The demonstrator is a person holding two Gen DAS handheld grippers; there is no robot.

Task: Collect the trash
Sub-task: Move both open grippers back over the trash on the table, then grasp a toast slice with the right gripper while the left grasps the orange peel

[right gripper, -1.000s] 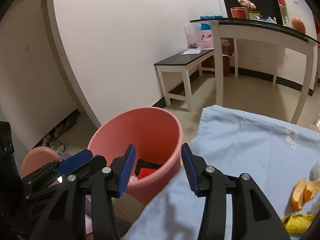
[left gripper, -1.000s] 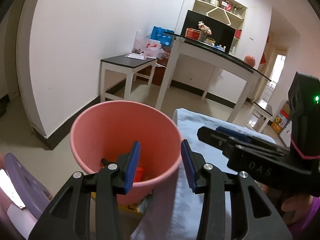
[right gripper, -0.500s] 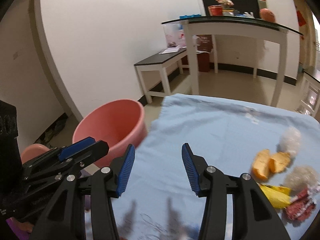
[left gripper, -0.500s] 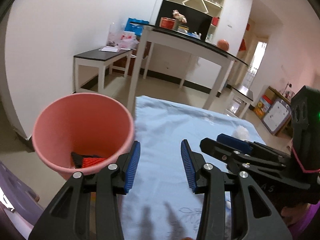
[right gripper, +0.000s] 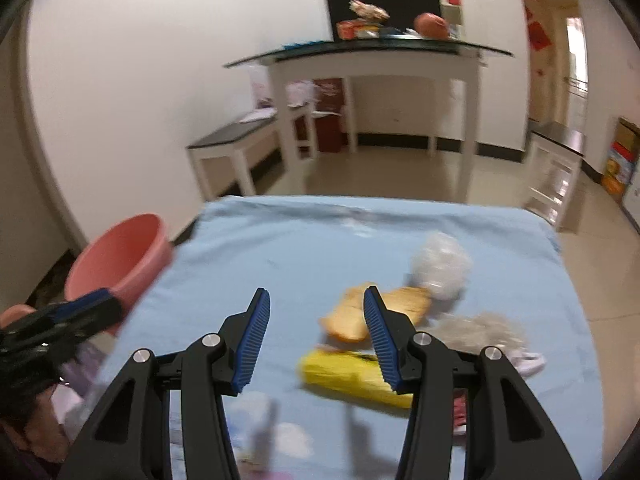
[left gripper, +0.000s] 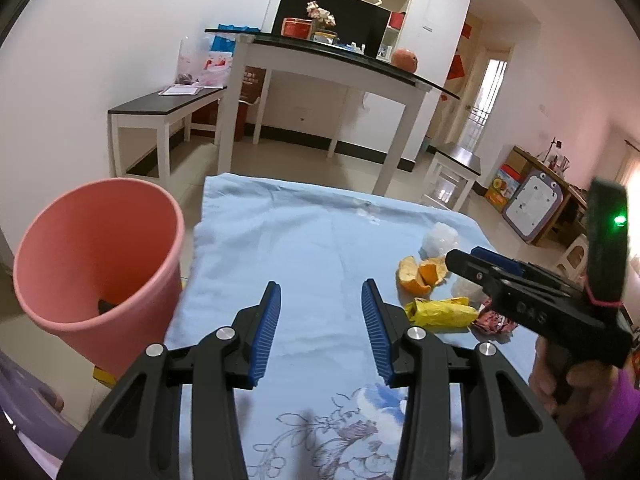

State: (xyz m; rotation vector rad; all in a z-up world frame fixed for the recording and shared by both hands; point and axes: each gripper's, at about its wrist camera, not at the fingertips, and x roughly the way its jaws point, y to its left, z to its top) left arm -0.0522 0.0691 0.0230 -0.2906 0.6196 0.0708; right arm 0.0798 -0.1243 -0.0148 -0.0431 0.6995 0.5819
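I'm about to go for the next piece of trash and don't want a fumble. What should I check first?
1. Right gripper jaws open, nothing held: ok.
2. Left gripper jaws open, nothing held: ok.
3. Trash reachable on the cloth: peel, yellow wrapper, plastic wad: ok.
4. Right gripper centred on one piece: not ok, wrapper lies off to the right.
5. Bin has room: ok.
6. Right view sharp: not ok, blurred.
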